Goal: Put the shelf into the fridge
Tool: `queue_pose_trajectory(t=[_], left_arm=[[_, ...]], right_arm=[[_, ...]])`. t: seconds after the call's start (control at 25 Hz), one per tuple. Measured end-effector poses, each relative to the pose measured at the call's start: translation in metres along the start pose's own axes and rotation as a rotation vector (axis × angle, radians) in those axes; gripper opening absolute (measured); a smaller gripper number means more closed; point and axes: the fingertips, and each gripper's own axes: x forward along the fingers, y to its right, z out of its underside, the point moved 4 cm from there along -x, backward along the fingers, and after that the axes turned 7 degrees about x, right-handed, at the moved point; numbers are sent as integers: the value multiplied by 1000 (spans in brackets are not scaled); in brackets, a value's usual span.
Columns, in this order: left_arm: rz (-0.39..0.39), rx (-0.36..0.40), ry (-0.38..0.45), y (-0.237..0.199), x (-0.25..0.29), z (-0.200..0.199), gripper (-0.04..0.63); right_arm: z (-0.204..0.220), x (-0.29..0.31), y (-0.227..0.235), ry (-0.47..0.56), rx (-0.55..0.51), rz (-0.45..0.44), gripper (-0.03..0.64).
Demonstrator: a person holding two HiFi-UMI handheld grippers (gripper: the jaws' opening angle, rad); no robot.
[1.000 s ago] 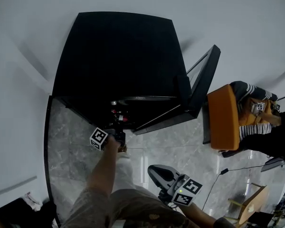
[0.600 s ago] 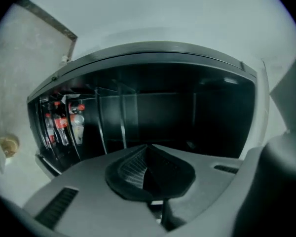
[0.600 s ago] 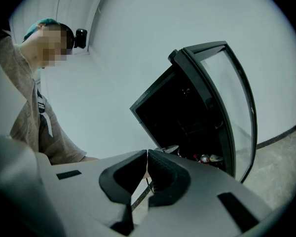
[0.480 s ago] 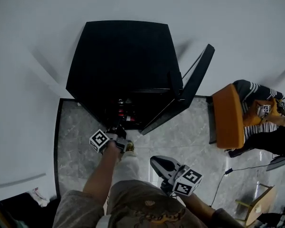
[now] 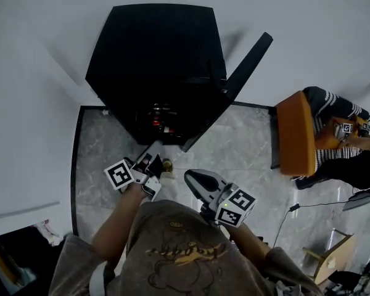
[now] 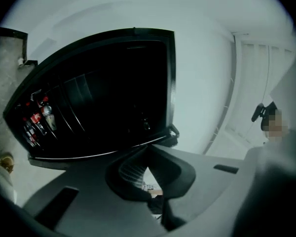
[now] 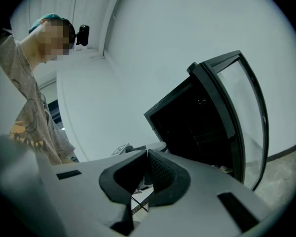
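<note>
Head view: my left gripper (image 5: 149,167) and right gripper (image 5: 196,179) hover before the open fridge (image 5: 154,48)

Left gripper view: jaws pressed together, empty; I can't pick out the shelf in that dark interior

Right gripper view: jaws together too; a careless swing could knock the door (image 7: 237,117)

Alt text: An orange chair (image 5: 296,142) stands on the grey marble floor (image 5: 246,147) at the right. A seated person in a striped sweater (image 5: 330,111) is just beside it. A plain white wall (image 5: 37,54) rises behind.
</note>
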Motion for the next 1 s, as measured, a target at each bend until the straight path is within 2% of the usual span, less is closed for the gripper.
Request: queue_pose_trajectory(t=[0.12, 0.32, 0.52, 0.64, 0.84, 1.0], left_arm=[[19, 81, -67, 25, -9, 12, 3], [108, 341, -257, 74, -25, 33, 3], [180, 507, -325, 114, -47, 46, 3], [191, 558, -344, 121, -54, 51, 4], [200, 590, -359, 122, -62, 56, 5], [204, 678, -414, 127, -66, 63, 5]], right_arm=[[3, -3, -4, -4, -16, -22, 21], [4, -9, -13, -14, -37, -51, 21], [3, -17, -20, -19, -61, -83, 21], [1, -19, -25, -21, -88, -107, 21], [6, -22, -36, -48, -135, -127, 21], [4, -26, -45, -63, -149, -155, 21]])
